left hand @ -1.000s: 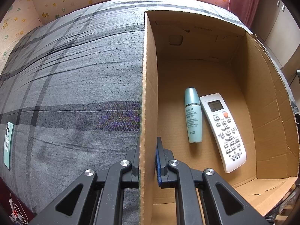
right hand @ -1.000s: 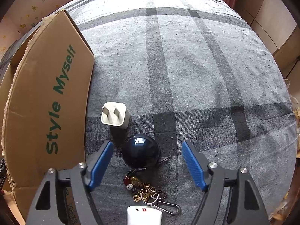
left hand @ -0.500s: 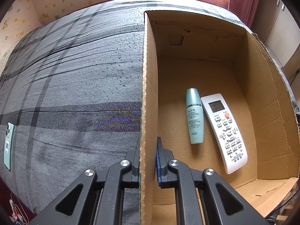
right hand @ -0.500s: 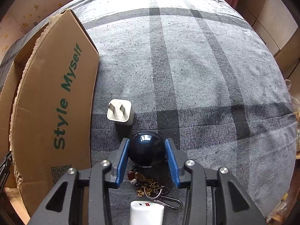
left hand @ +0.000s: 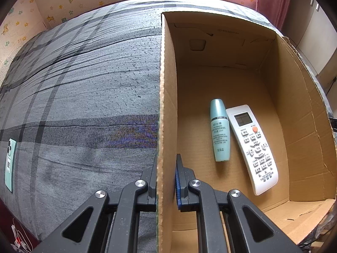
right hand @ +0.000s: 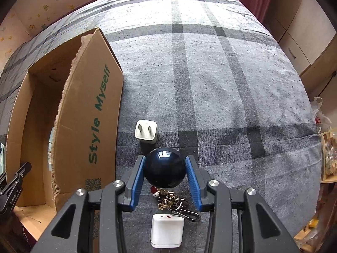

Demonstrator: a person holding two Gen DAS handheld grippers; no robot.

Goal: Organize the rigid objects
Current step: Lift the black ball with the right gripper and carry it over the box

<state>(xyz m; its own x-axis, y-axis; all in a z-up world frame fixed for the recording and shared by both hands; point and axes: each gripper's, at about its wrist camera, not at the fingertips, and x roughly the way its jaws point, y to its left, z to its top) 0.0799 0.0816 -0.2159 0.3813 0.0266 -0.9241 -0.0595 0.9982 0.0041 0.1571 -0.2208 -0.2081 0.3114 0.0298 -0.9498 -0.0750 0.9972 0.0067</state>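
Ball (right hand: 164, 167), dark blue and glossy, sits between the blue pads of the right tongs (right hand: 165, 168), which have just closed onto it and now press it on both sides. It hangs above the grey plaid bed (right hand: 221, 84), over a tangle of keys (right hand: 172, 200) with a carabiner. Just beyond the ball lies a white plug (right hand: 146, 131), prongs up, and nearest the camera a white charger block (right hand: 167, 230) rests on the cloth below the keys.

Left of the ball stands a cardboard box (right hand: 84, 126), its outer wall printed "Style Myself" in green. The top edge of that wall is torn and ragged.

In the left wrist view, the left tongs (left hand: 166, 181) are almost fully closed, pinching the near left wall of the box (left hand: 166, 105) between the fingers, one finger outside and one inside. On the box floor lie a teal bottle (left hand: 219, 130) and a white remote (left hand: 251, 147), side by side and touching or nearly so, the bottle to the left, both pointing away toward the far wall. The remote has a small screen and an orange button at its far end.

On the bed at the far left edge lies a mint-green phone (left hand: 10, 164), back side up, well apart from the box.
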